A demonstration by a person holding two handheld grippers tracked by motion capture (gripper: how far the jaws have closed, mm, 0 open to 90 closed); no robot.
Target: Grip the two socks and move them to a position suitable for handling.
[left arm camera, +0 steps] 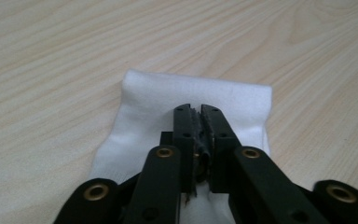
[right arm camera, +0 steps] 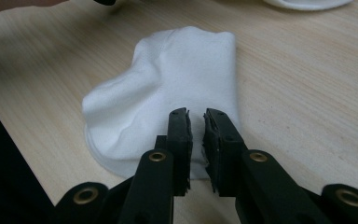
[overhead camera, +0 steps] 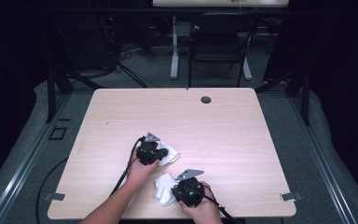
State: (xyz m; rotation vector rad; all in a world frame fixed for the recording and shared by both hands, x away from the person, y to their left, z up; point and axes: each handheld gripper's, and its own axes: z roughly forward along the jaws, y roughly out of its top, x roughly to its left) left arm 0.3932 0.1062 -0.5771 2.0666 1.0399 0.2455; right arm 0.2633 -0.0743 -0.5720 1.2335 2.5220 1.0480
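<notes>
Two white socks lie on the light wooden table (overhead camera: 223,126). The farther sock (overhead camera: 171,152) is under my left gripper (overhead camera: 161,154). In the left gripper view that sock (left arm camera: 196,91) spreads flat beneath the left gripper (left arm camera: 200,109), whose jaws stand together over it with no fold seen between the tips. The nearer sock (overhead camera: 163,191) lies by the front edge, just left of my right gripper (overhead camera: 174,190). In the right gripper view this sock (right arm camera: 182,70) is rumpled, and the right gripper (right arm camera: 196,114) hangs over its near edge, slightly open with nothing in the gap.
The table's front edge (right arm camera: 37,154) runs close past the nearer sock. A round cable hole (overhead camera: 206,99) sits at the table's far side. A black chair (overhead camera: 216,42) and a desk leg (overhead camera: 174,46) stand beyond the table.
</notes>
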